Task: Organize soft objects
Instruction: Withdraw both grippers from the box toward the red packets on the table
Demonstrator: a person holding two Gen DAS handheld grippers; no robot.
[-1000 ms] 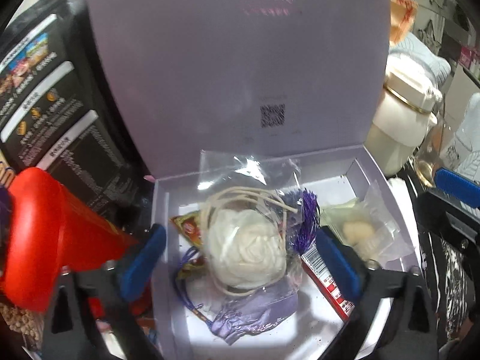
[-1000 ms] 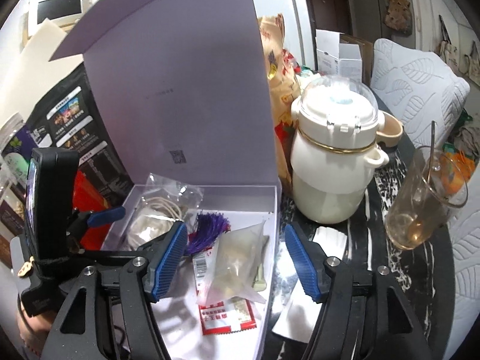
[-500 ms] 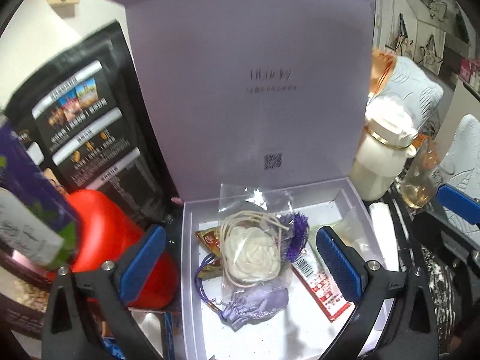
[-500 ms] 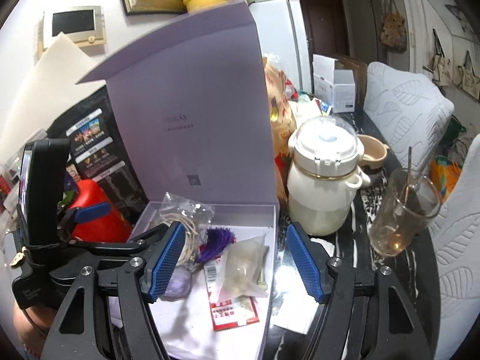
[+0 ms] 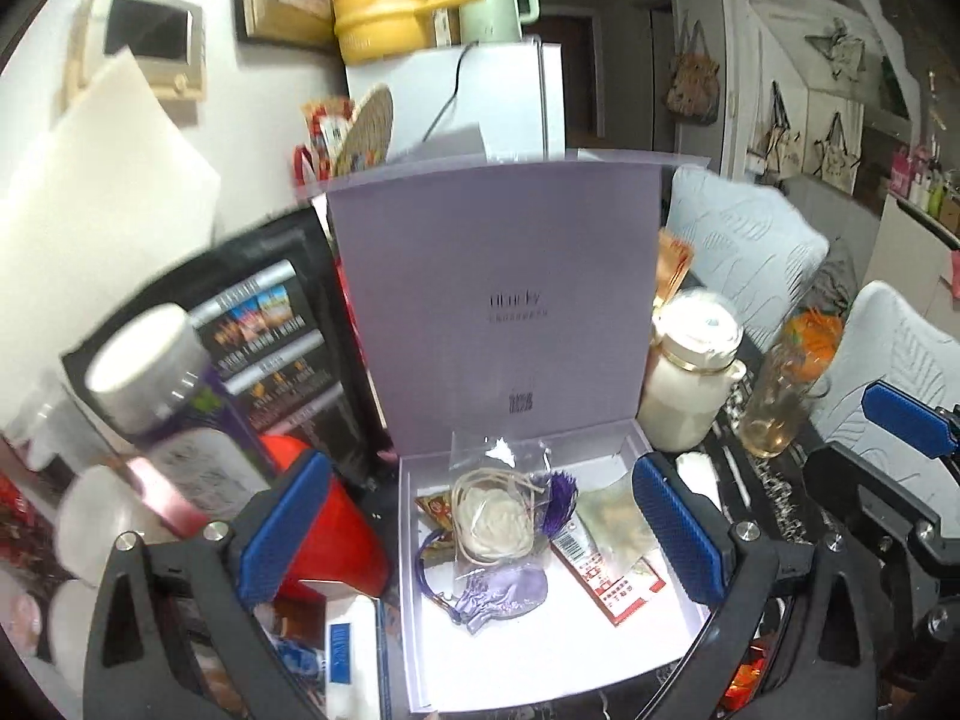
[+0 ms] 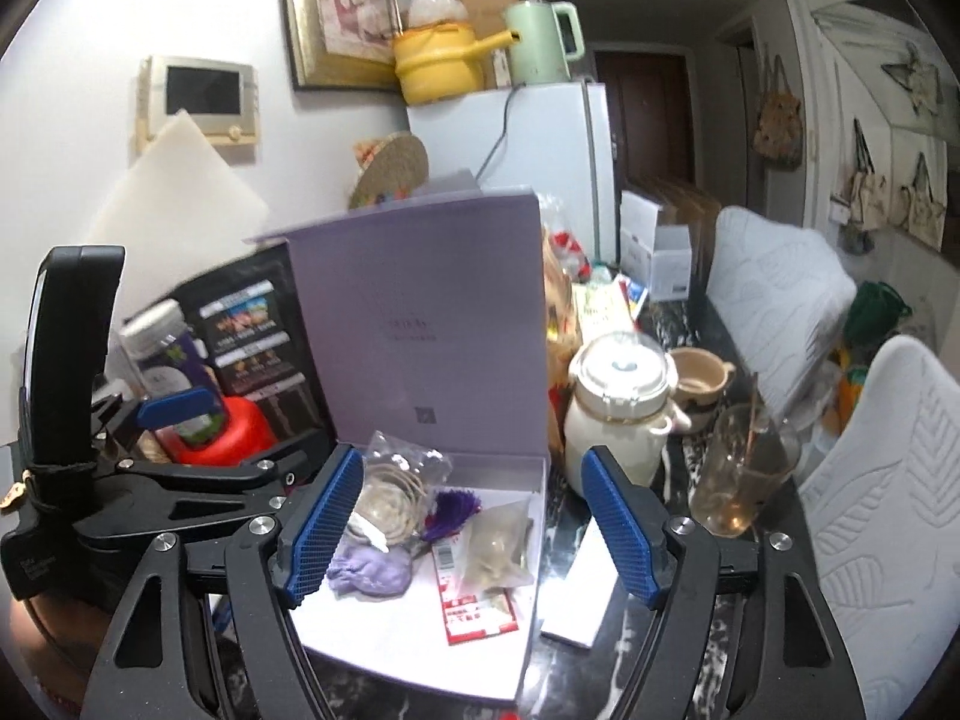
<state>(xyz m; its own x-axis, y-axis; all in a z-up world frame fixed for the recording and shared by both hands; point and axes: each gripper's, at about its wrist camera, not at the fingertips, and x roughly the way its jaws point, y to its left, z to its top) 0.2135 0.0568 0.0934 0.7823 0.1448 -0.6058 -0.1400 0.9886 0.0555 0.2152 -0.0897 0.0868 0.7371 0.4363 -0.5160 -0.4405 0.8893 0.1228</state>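
- lavender box [image 5: 420, 660] open, lid [image 5: 498, 300] standing upright at its back edge
- inside box: cream rose in clear bag [image 5: 495, 519] near back-left; purple tassel [image 5: 561, 501] just right of it
- lilac pouch [image 5: 504, 597] in front of rose, touching the bag
- red-white sachet [image 5: 606, 582] right of pouch; clear packet [image 5: 615, 525] overlapping it
- left gripper [image 5: 480, 534] over box, jaws wide apart, holding nothing
- red container [image 5: 336, 540] left of box
- cream jar [image 5: 690, 384] and glass [image 5: 774, 414] right of box
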